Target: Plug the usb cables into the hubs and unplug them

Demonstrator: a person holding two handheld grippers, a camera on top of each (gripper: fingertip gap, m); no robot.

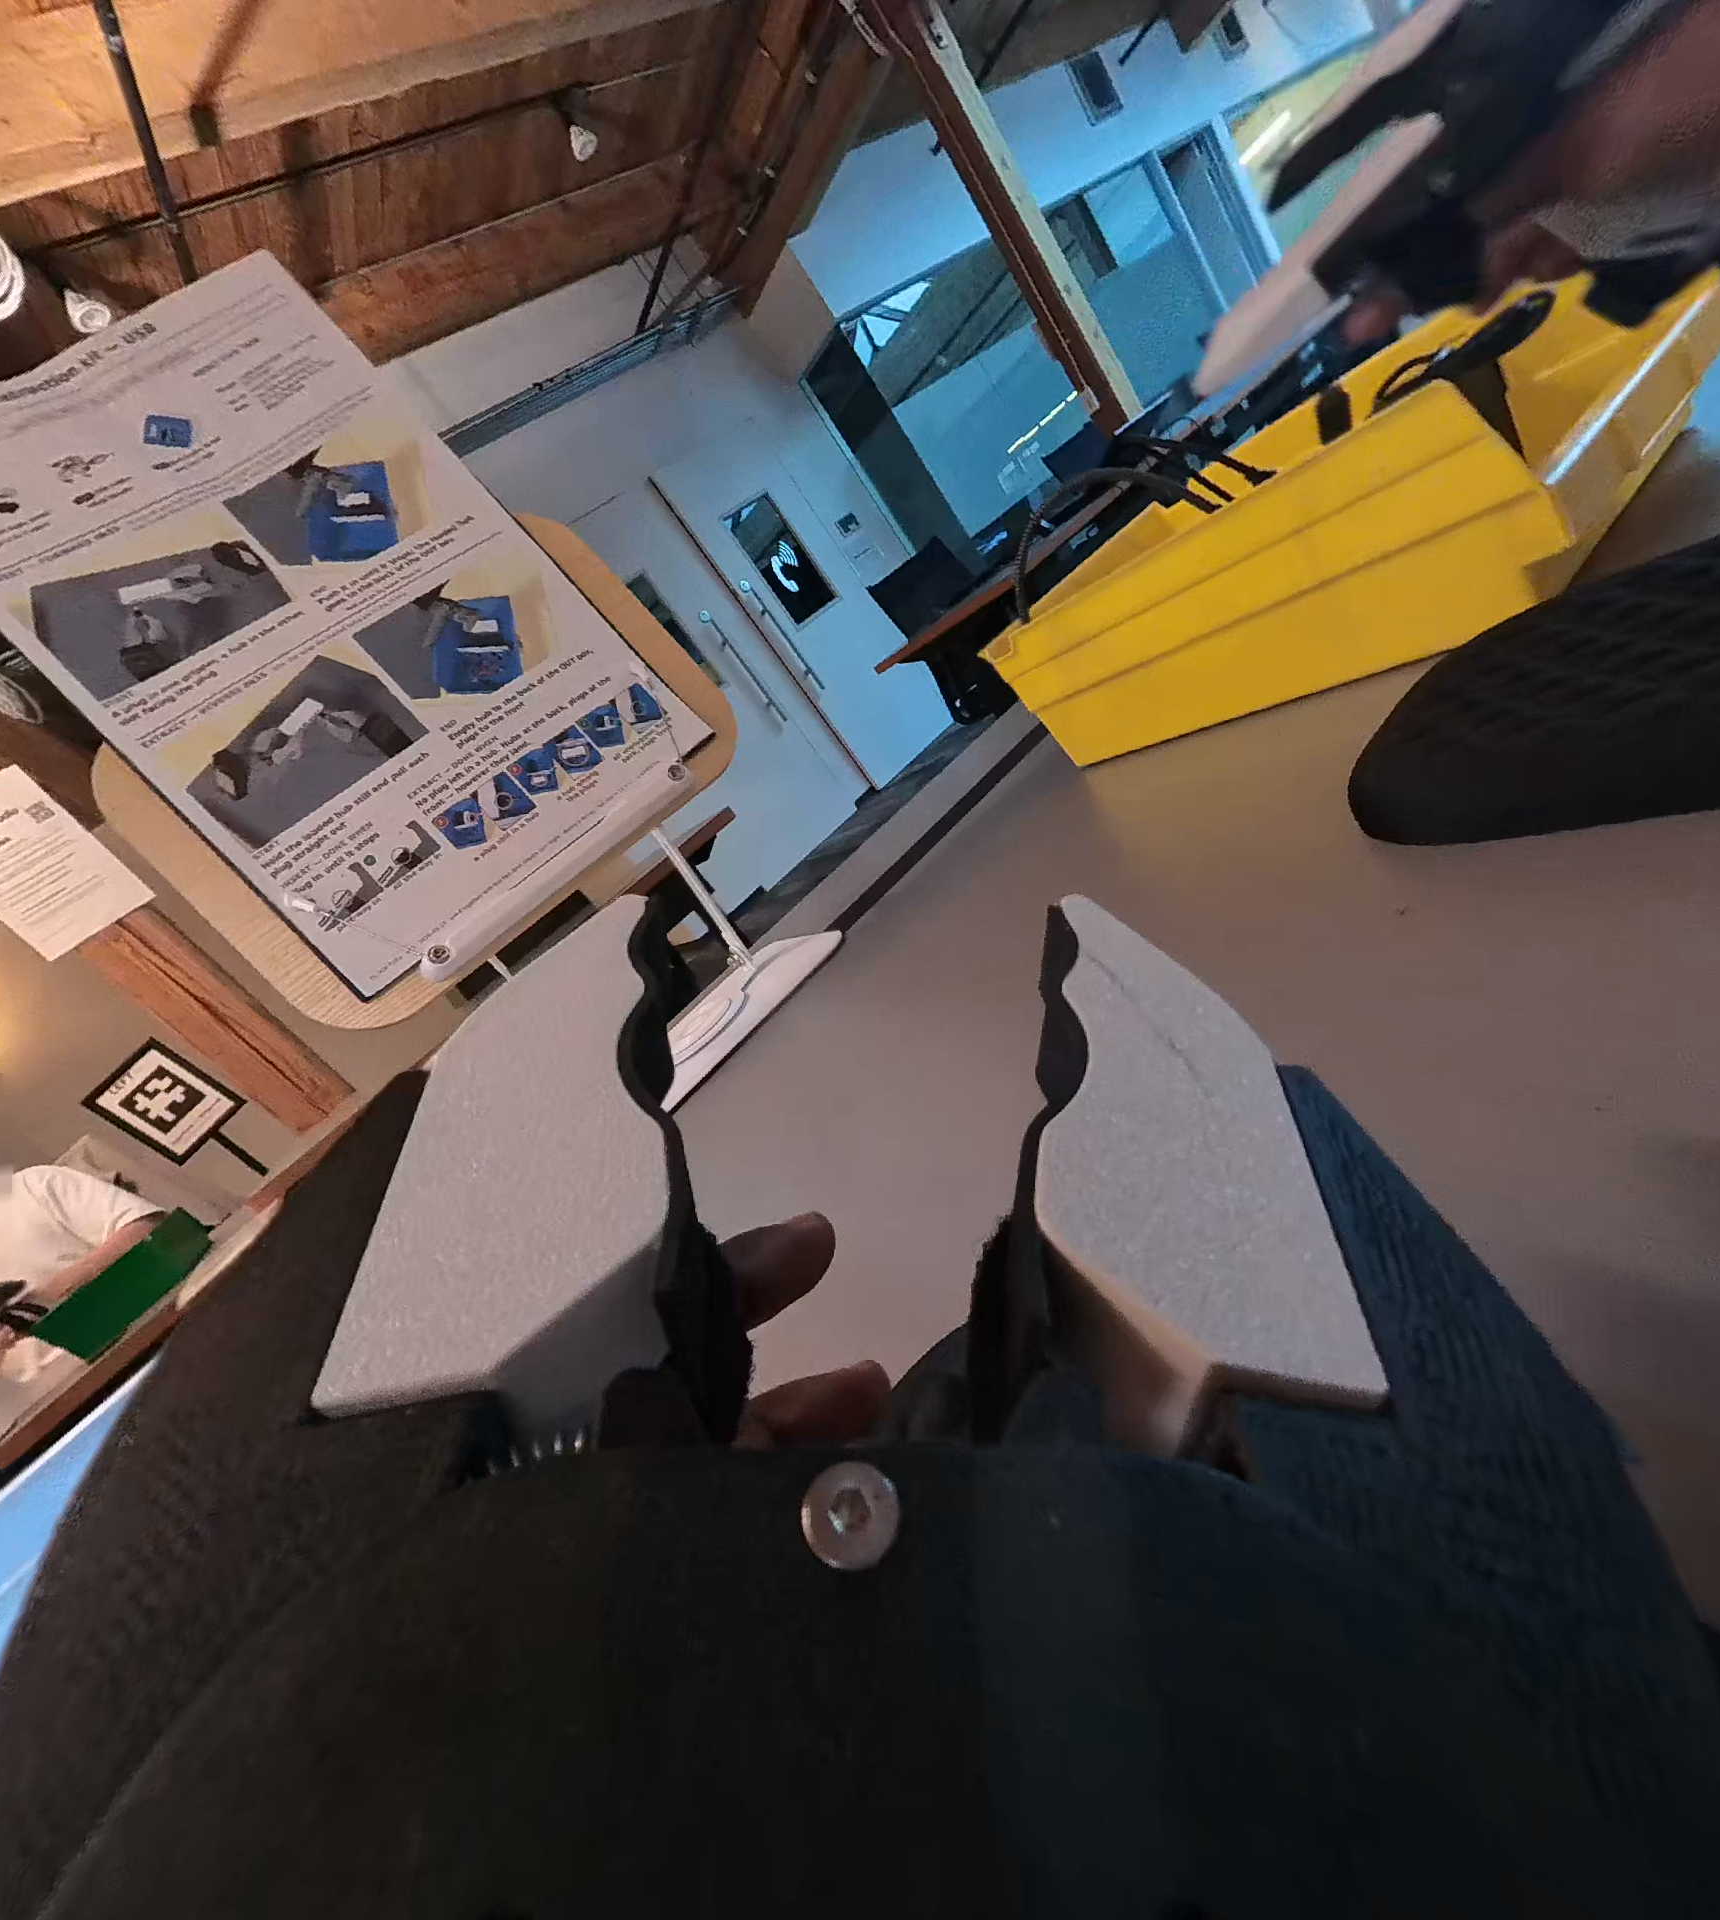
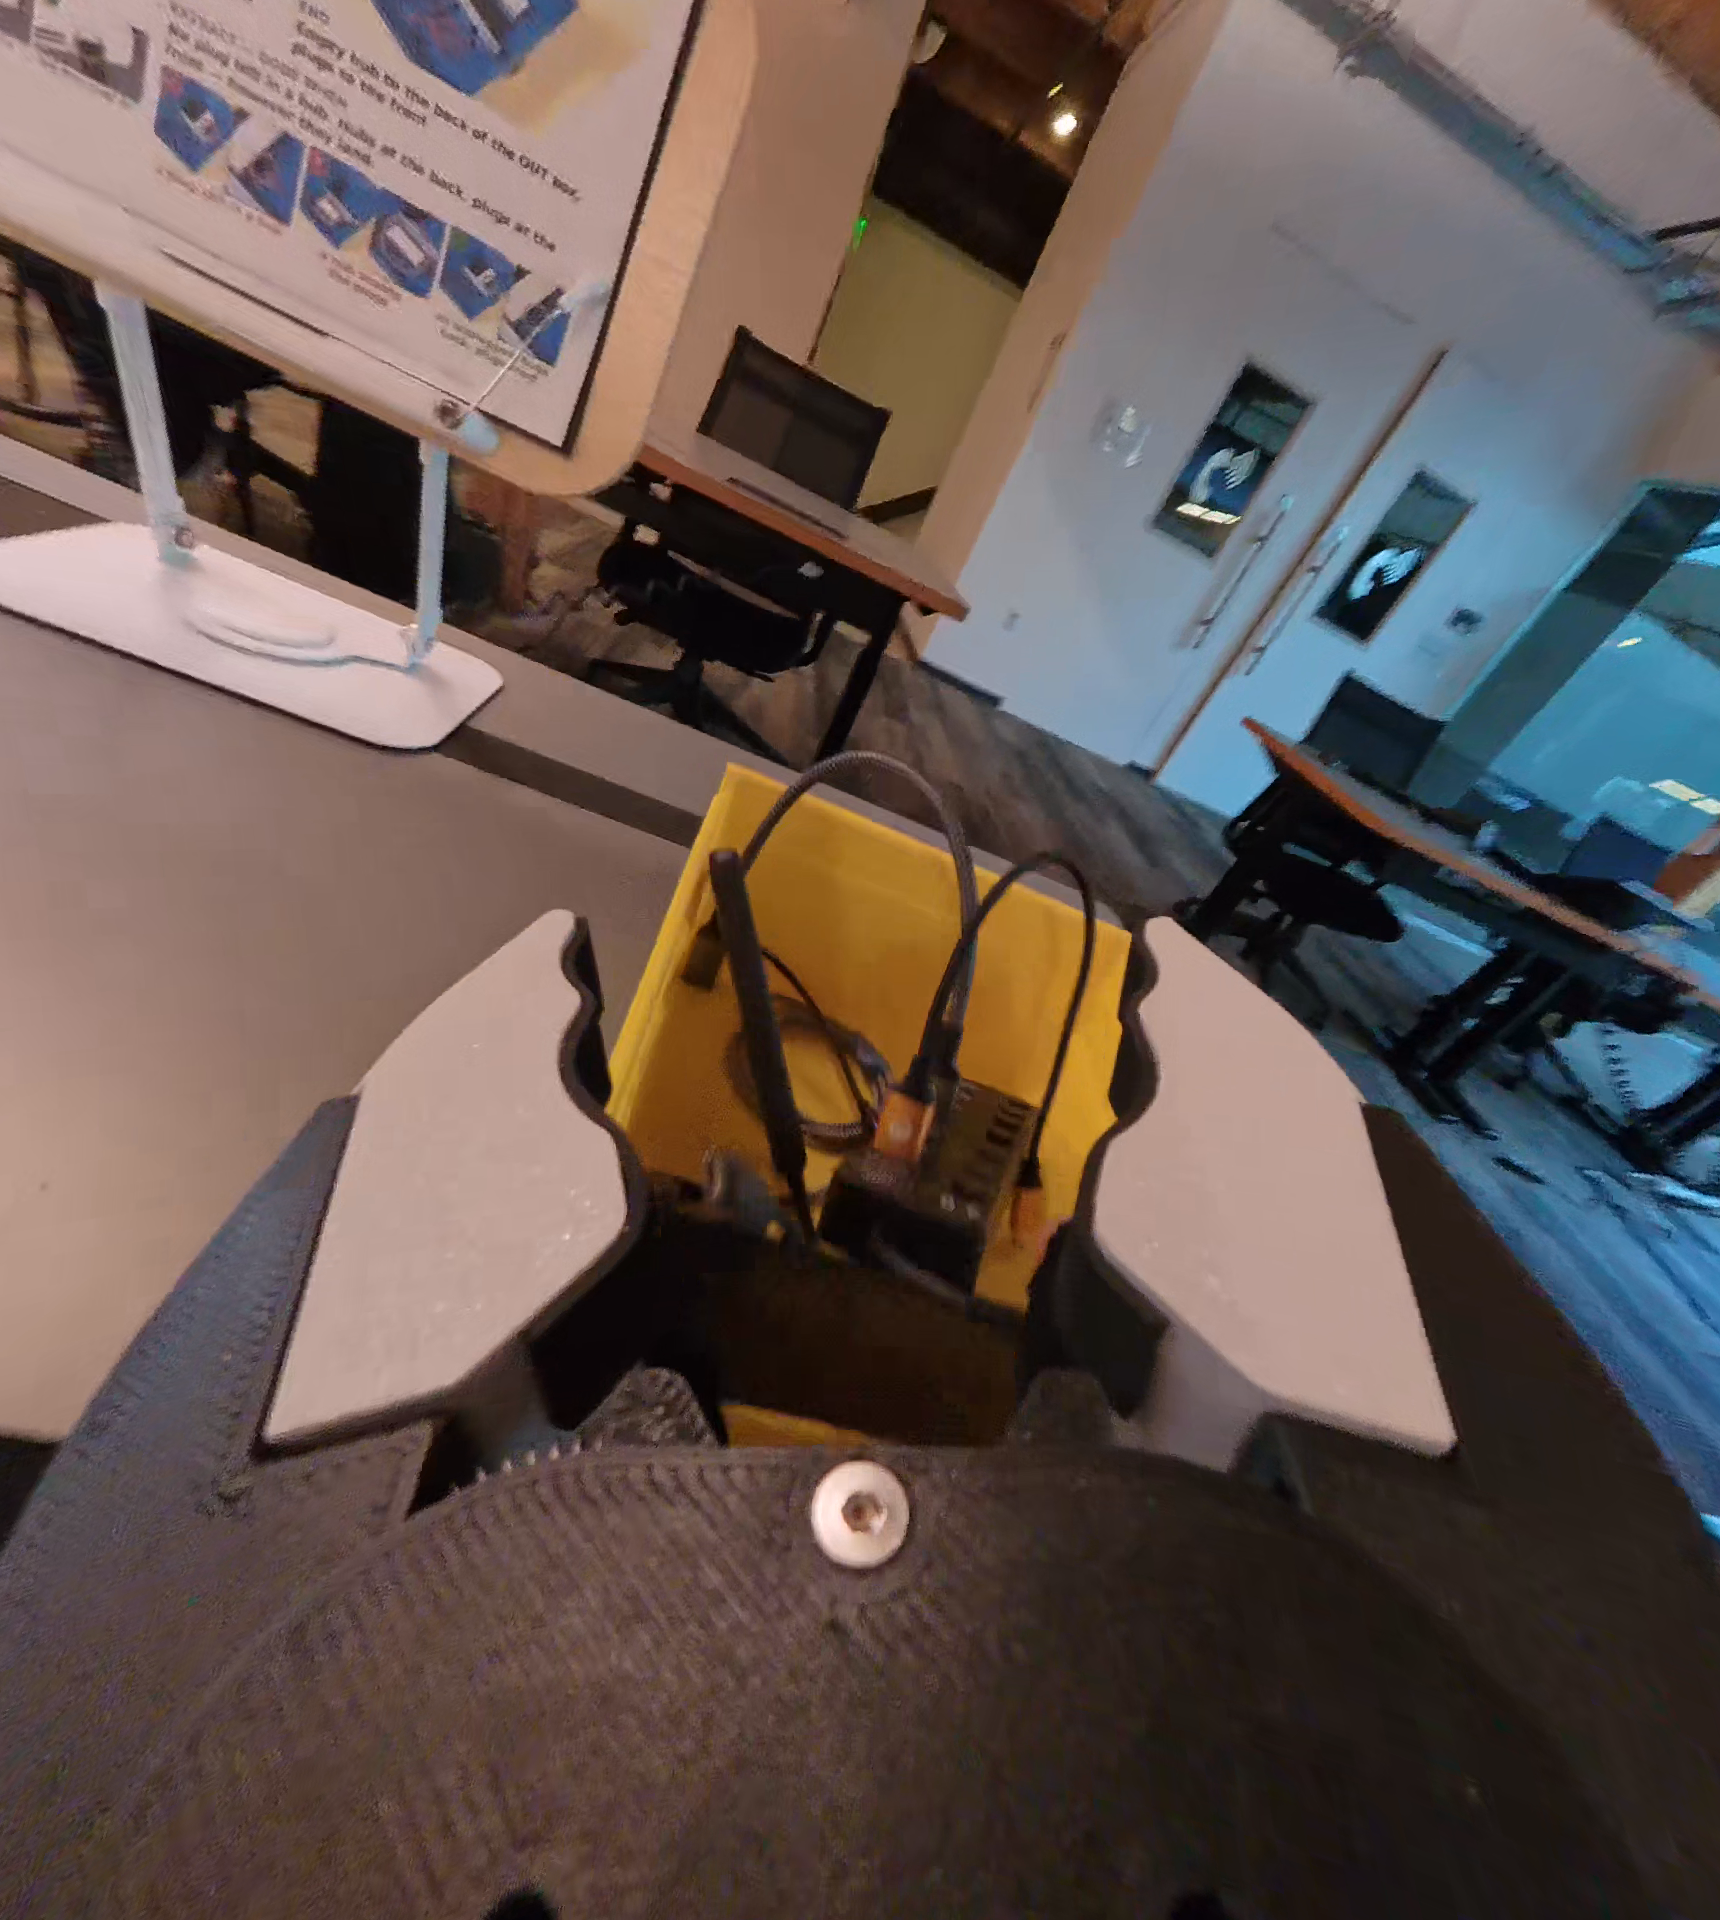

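A yellow bin (image 2: 835,914) holds black USB cables (image 2: 939,831) and a black hub (image 2: 960,1164) with an orange-tipped plug (image 2: 903,1122) by it. My right gripper (image 2: 861,966) is open and empty, its jaws spread over the bin's near end, above the hub. In the left wrist view the same yellow bin (image 1: 1303,582) stands at the far right of the grey table (image 1: 1199,987), with the blurred right gripper (image 1: 1458,135) above it. My left gripper (image 1: 845,935) is open and empty, low over the table, well away from the bin.
A white stand (image 2: 212,623) carrying an instruction sheet (image 1: 243,603) stands at the table's far edge. A black padded object (image 1: 1614,686) lies on the table near the bin. A person sits in the background at left (image 1: 25,1247). Desks and chairs stand beyond the table (image 2: 1510,914).
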